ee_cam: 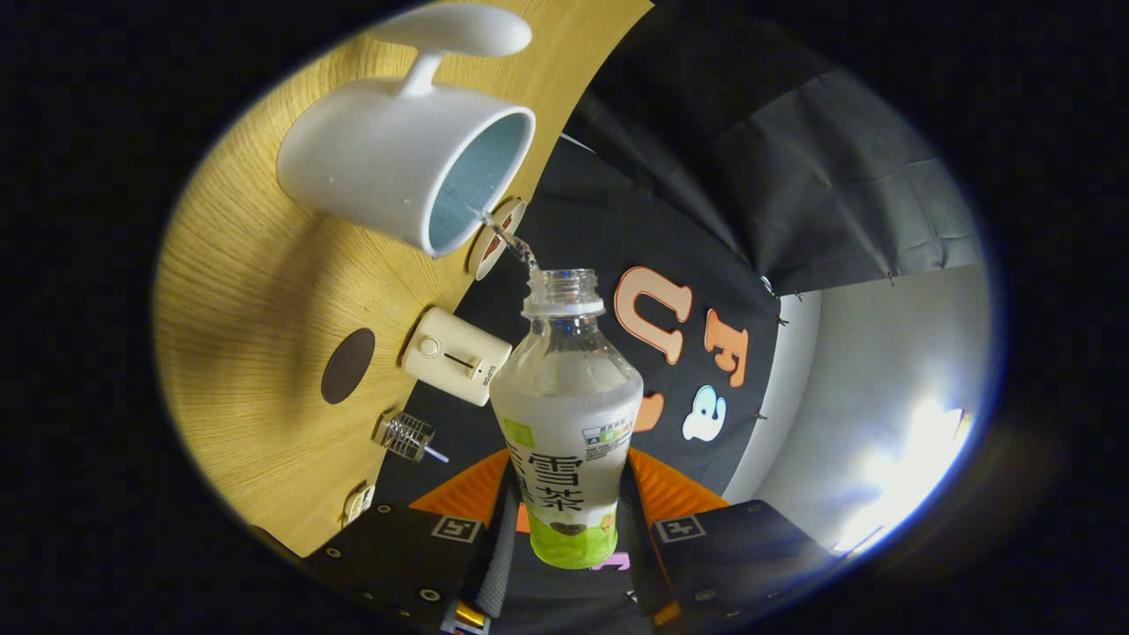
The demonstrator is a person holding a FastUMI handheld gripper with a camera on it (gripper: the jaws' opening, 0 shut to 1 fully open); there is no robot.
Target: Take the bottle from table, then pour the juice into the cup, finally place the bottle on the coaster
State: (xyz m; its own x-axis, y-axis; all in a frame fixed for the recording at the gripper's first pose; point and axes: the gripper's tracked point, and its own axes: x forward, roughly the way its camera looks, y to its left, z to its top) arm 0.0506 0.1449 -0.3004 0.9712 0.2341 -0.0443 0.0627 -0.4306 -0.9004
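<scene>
1. Right now the gripper (pixel 569 529) is clenched on a clear plastic bottle (pixel 566 414) with a white and green label, one black finger pressing on each side of its lower body.
2. That bottle sits between the fingers, its open, capless neck pointing away from them toward a white ceramic cup (pixel 401 159).
3. Seen from the gripper, the whole scene is rolled over, so the light wood-grain table (pixel 238 291) stands like a wall beside the bottle.
4. A thin stream of clear liquid (pixel 516 247) runs from the bottle's mouth to the rim of the cup, whose inside is pale blue.
5. The cup stands on the table just beyond the bottle's neck, with its handle on the side away from the bottle.
6. A dark brown round coaster (pixel 347 365) lies flat on the table, well apart from the cup and nearer to the fingers.
7. Near the coaster, at the table's edge, lies a small cream-coloured box-shaped device (pixel 455 356) with a round button.
8. A small metal coiled piece (pixel 407 437) sits at the table's edge closer to the fingers.
9. Another round, white-rimmed object (pixel 496 236) lies on the table right beside the cup's rim, partly hidden by the stream; what it is cannot be told.
</scene>
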